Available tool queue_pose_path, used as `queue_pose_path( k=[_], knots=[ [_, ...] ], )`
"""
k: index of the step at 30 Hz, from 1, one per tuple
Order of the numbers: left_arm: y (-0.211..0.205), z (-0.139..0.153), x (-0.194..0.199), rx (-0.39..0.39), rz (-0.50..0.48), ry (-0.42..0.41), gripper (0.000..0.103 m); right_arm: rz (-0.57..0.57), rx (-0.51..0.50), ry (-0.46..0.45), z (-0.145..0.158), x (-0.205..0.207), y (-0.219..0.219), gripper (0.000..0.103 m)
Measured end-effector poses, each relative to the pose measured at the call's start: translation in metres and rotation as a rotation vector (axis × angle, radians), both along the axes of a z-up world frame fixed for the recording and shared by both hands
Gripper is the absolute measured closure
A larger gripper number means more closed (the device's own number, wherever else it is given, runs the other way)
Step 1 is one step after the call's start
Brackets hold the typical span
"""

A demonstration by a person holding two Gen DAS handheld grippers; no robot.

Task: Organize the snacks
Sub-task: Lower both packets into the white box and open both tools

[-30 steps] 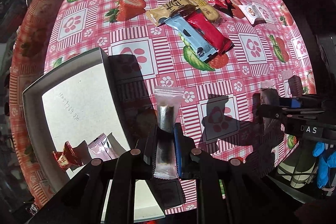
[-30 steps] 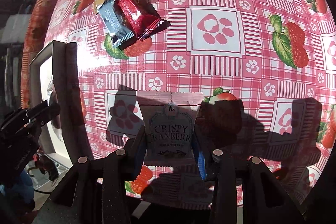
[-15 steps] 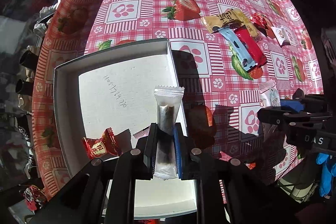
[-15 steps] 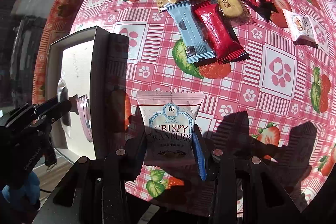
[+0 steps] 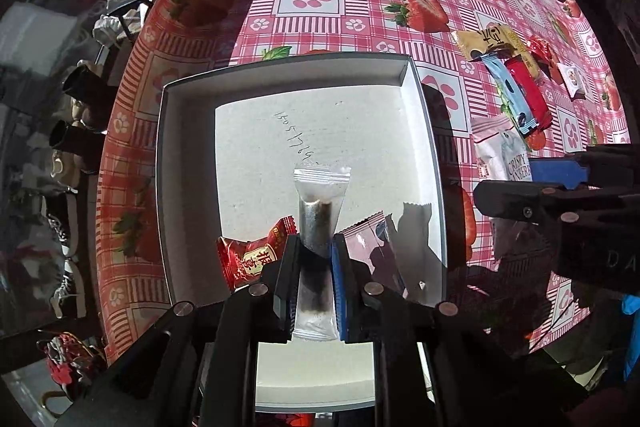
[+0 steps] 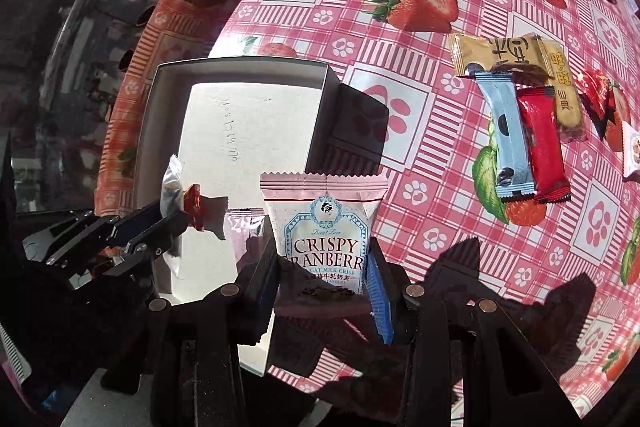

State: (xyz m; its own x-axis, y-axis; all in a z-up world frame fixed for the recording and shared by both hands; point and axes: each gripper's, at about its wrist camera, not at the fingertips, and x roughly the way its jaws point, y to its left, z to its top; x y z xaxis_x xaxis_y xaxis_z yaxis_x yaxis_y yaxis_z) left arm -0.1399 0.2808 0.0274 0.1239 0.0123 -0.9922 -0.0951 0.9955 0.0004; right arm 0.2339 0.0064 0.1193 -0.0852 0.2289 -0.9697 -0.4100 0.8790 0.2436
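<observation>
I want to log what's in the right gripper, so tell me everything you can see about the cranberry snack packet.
The cranberry snack packet is a small white pillow pack of glossy film with a pink zigzag-cut top seal, a blue ornate frame and red lettering reading CRISPY CRANBERR. It stands upright, pinched at its lower sides by the right gripper, above the tablecloth by the right edge of the white box. Nothing else touches it.

White packet (image 6: 325,227) — "CRISPY CRANBERR", "MILK CRISP".

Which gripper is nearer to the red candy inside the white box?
Left. The left gripper hangs right beside the red candy; the right gripper is farther, near the white box wall.
</observation>
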Motion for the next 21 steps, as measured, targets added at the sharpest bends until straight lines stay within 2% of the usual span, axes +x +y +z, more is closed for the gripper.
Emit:
queue_pose_path(
  k=[7,19,21],
  knots=[
    [0.012,-0.006,-0.005,-0.007,0.010,0.012,0.086,0.048,0.013,0.003,-0.005,-0.005,0.026,0.061],
    [0.018,-0.014,-0.011,-0.003,0.012,0.038,0.085,0.066,0.033,0.033,-0.013,-0.010,0.054,0.061],
    [0.018,-0.015,-0.011,0.000,0.014,0.043,0.082,0.073,0.033,0.036,-0.013,-0.010,0.056,0.061]
  ],
)
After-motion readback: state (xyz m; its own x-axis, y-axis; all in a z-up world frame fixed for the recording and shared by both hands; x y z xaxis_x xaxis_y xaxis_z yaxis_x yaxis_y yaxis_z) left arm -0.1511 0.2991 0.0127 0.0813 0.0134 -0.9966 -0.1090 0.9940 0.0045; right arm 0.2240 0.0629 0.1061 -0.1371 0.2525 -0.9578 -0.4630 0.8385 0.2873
